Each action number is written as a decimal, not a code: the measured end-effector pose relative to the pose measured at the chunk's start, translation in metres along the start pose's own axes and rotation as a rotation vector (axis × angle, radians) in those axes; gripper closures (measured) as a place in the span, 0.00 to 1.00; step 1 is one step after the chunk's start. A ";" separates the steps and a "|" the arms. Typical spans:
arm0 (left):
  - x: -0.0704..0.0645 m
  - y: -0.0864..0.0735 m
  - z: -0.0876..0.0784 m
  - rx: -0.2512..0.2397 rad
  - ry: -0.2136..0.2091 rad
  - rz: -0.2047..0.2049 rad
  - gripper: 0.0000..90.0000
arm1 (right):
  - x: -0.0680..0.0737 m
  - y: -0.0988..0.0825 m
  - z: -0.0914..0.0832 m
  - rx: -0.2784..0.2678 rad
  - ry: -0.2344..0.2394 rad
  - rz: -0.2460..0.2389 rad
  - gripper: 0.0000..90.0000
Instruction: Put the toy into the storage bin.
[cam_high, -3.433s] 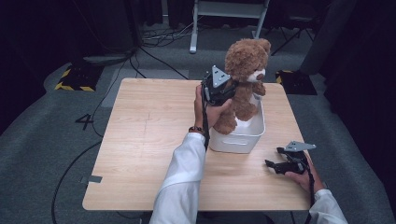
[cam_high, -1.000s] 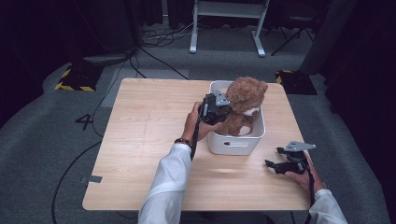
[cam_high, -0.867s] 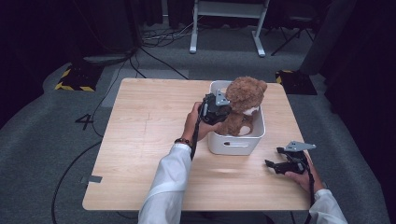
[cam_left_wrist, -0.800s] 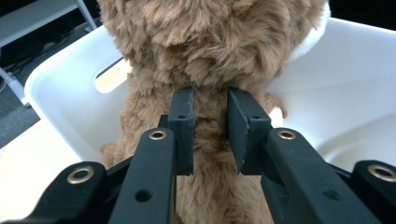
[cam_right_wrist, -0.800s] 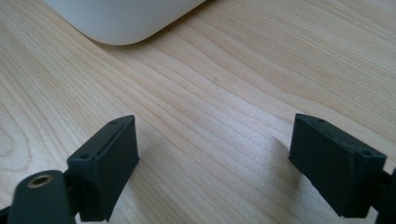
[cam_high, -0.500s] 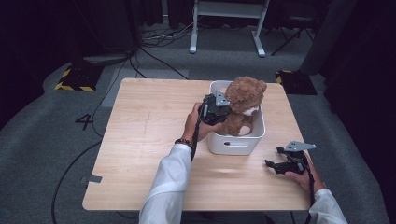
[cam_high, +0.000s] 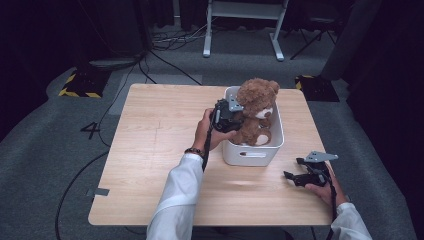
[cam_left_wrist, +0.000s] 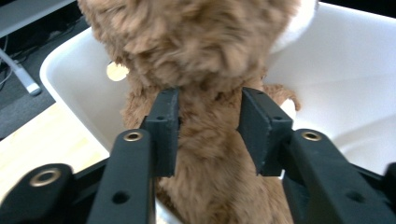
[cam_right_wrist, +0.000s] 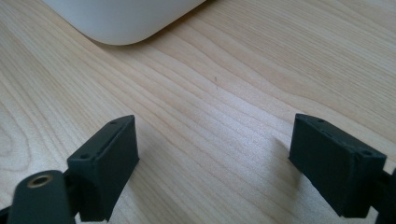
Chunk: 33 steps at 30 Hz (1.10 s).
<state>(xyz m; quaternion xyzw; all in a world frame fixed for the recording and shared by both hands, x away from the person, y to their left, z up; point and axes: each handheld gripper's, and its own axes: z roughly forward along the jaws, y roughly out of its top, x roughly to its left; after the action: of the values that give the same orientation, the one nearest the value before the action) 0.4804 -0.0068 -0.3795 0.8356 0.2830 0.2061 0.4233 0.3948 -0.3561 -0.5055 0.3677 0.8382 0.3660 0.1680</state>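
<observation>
- The brown teddy bear (cam_high: 256, 111) sits upright in the white plastic bin (cam_high: 252, 152), which stands on the right half of the wooden surface (cam_high: 150, 150); the bear's head rises above the bin's rim.
- The left tongs (cam_high: 234, 114) reach in over the bin's left wall, level with the bear's middle.
- In the left gripper view the left tongs (cam_left_wrist: 208, 126) stand either side of the bear's furry body (cam_left_wrist: 205, 140). Its jaws have just been opening; the body lies between them, the fur brushing the pads, with no squeeze to be seen.
- The white inner wall of the bin (cam_left_wrist: 345, 79) curves round behind the bear in that view.
- The person's left hand (cam_high: 206, 132) grips the tool from the bin's left side, a white sleeve (cam_high: 172, 200) trailing back to the near edge.
- The right tongs (cam_high: 291, 176) rest low on the surface near its front right corner, well apart from the bin.
- In the right gripper view the right tongs (cam_right_wrist: 212, 158) are spread wide over bare wood (cam_right_wrist: 210, 93), nothing between them; a rounded corner of the bin (cam_right_wrist: 121, 18) shows ahead.
</observation>
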 end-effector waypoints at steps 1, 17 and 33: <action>0.001 0.000 -0.001 -0.005 -0.007 -0.006 0.64 | 0.000 0.000 0.000 0.000 0.000 0.000 0.17; 0.007 0.001 -0.024 -0.011 -0.006 -0.019 0.46 | 0.000 0.000 0.000 0.001 -0.001 0.000 0.17; 0.009 -0.002 -0.044 -0.007 0.047 -0.031 0.22 | 0.000 0.000 0.000 0.001 -0.001 0.000 0.17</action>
<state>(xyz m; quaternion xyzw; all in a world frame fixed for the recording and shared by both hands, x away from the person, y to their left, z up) 0.4613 0.0259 -0.3553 0.8245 0.3051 0.2202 0.4226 0.3950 -0.3558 -0.5055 0.3680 0.8383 0.3655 0.1681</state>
